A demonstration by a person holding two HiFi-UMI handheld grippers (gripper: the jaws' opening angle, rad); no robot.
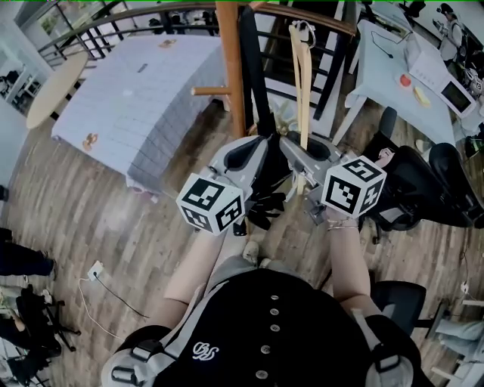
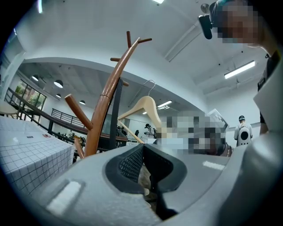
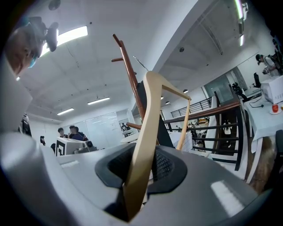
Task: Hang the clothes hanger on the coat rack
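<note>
A pale wooden clothes hanger (image 1: 302, 83) with a wire hook hangs upright in front of me. My right gripper (image 1: 297, 151) is shut on its lower arm. In the right gripper view the hanger (image 3: 150, 114) runs up between the ribbed pads of the right gripper (image 3: 148, 152). The brown wooden coat rack (image 1: 231, 68) stands just left of the hanger; its pegs branch out high up (image 3: 130, 75). My left gripper (image 1: 265, 147) is beside the right one, level with it. The left gripper's (image 2: 142, 148) pads meet at their tips and hold nothing. Ahead of it stand the coat rack (image 2: 106, 101) and the hanger (image 2: 148, 108).
A table with a checked cloth (image 1: 144, 91) stands left of the rack, and a round table (image 1: 53, 87) is further left. A dark railing (image 1: 151, 15) runs behind. A white desk (image 1: 393, 68) and a black office chair (image 1: 423, 181) are at the right. A cable (image 1: 94, 270) lies on the floor.
</note>
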